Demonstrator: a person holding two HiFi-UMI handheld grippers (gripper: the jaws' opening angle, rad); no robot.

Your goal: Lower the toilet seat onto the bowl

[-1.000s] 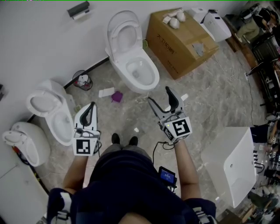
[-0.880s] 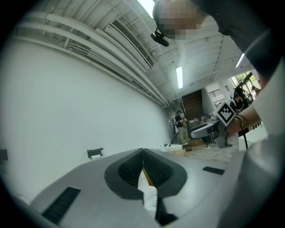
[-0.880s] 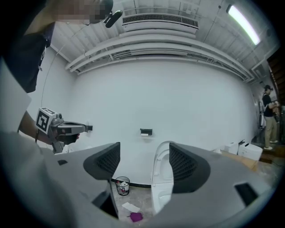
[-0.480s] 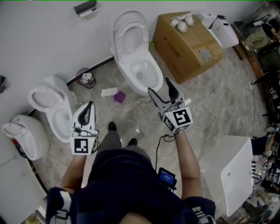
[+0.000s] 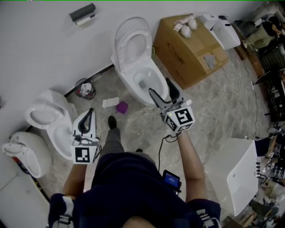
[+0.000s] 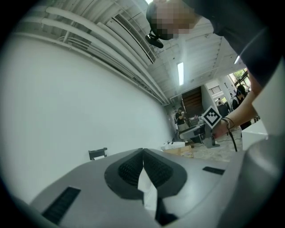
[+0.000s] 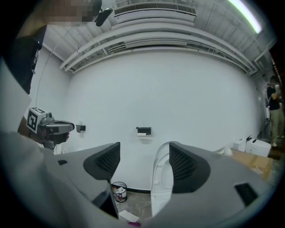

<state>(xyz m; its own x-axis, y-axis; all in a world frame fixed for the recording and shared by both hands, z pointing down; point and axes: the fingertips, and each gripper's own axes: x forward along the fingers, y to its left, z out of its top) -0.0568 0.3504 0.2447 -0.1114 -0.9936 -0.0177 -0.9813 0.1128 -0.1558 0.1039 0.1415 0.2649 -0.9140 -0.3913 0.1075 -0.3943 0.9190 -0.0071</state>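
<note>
We stand on a pale marbled floor (image 5: 218, 102) in a room with a plain white wall (image 5: 40, 40), looking steeply down past our own dark shirt (image 5: 129, 191). Nearest, at the lower left of the head view, the left gripper (image 5: 90, 111) points away from us. Its jaws are pressed together at the tips, with nothing held between them. At the centre of the frame the right gripper (image 5: 160, 86) is raised ahead of us, jaws spread wide and empty (its own view looks straight through the gap at the toilet). Just beyond it, in the upper middle, sits the white toilet bowl (image 5: 129, 84), open. The toilet seat (image 5: 119, 44) stands upright against the lid at the wall, well clear of the rim, and neither gripper touches it. On the floor left of the bowl lie a scrap of white paper (image 5: 109, 103) and a small purple object (image 5: 121, 107). Farther left a waste bin (image 5: 84, 89) stands by the wall. Two more white toilets (image 5: 44, 109) fill the left edge. To the right of the bowl a large cardboard box (image 5: 187, 44) rests near the wall. A black holder (image 5: 82, 12) is mounted on the wall at the upper left.
</note>
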